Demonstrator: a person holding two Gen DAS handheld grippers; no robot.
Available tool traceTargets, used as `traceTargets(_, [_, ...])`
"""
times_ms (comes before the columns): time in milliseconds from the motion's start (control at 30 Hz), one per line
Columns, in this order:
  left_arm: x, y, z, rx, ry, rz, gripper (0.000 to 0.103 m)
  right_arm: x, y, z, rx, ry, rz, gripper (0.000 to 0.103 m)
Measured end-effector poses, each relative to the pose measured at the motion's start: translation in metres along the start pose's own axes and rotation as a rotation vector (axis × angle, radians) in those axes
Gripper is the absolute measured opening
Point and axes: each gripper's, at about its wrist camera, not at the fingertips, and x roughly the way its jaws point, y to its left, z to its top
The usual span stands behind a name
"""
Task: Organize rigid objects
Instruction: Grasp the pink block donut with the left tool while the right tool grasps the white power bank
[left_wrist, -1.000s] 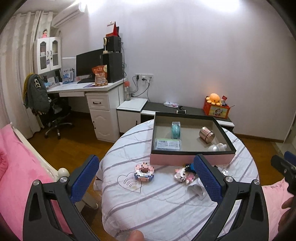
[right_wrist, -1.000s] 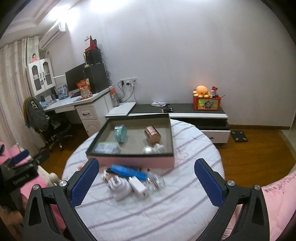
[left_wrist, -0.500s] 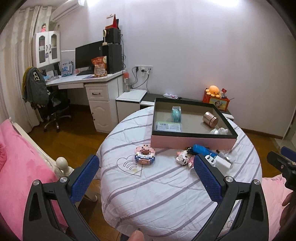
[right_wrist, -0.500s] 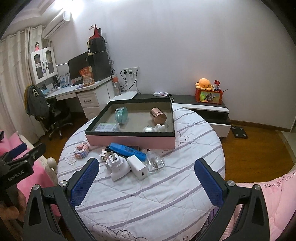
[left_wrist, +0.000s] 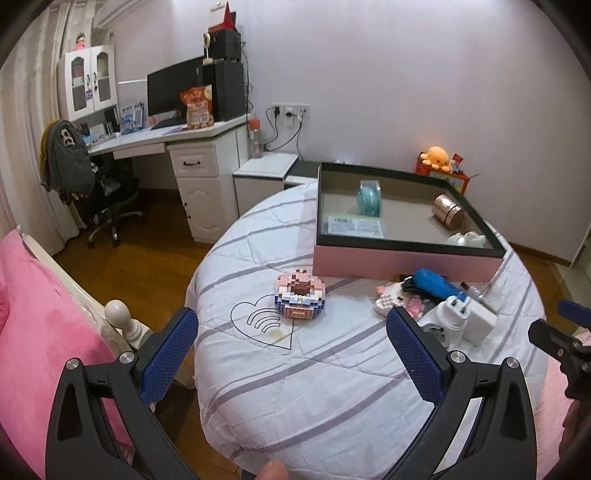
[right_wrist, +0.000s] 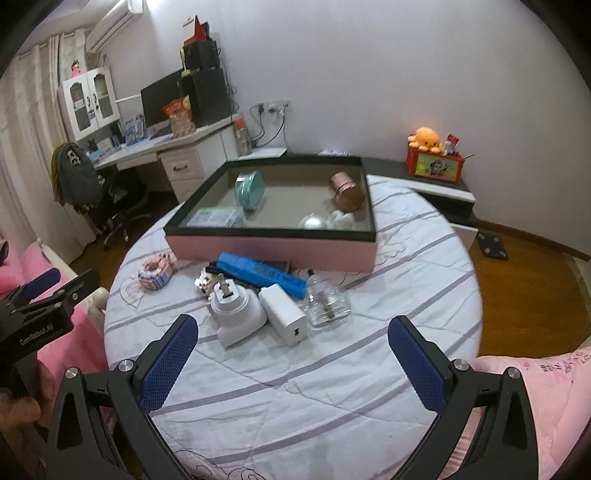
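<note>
On the round desk (right_wrist: 369, 369) with its striped white cover sits a big pink box (right_wrist: 273, 253) with a black rim, at the far side. Inside the box are a teal round case (right_wrist: 250, 191) standing on its edge, a shiny copper can (right_wrist: 346, 192) lying on its side, a silver ball (right_wrist: 312, 222) touching a small white toy (right_wrist: 341, 220), and a flat packet (right_wrist: 216, 218) in the near left corner. Just in front of the box lies a heap of small things: a blue stick-shaped thing (right_wrist: 260, 273), a white plug adapter (right_wrist: 236, 314), a white charger block (right_wrist: 284, 314) touching it, and a clear glass bottle (right_wrist: 328, 304) to the right. A little pink and white block toy (right_wrist: 207, 284) peeks out behind the adapter. Well off to the left stands a pink block-built cake (left_wrist: 300, 295), near a heart drawing (left_wrist: 264, 325) on the cover. The left gripper (left_wrist: 291, 350) hangs over the near left part of the desk with its jaws wide apart and nothing between them. The right gripper (right_wrist: 291, 354) hangs near the heap, its jaws also wide apart and holding nothing.
</note>
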Motion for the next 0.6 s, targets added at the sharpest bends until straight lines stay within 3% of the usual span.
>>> traceTargets(233, [0.031,0.0,0.0,0.01,0.043,0.001,0.103,0.03,-0.001,-0.004,-0.009,0.063,0.009,0.102])
traceTargets(600, [0.086,-0.002,0.004,0.03,0.116,0.03,0.103,0.073,-0.009,-0.005,-0.019,0.135,0.045,0.071])
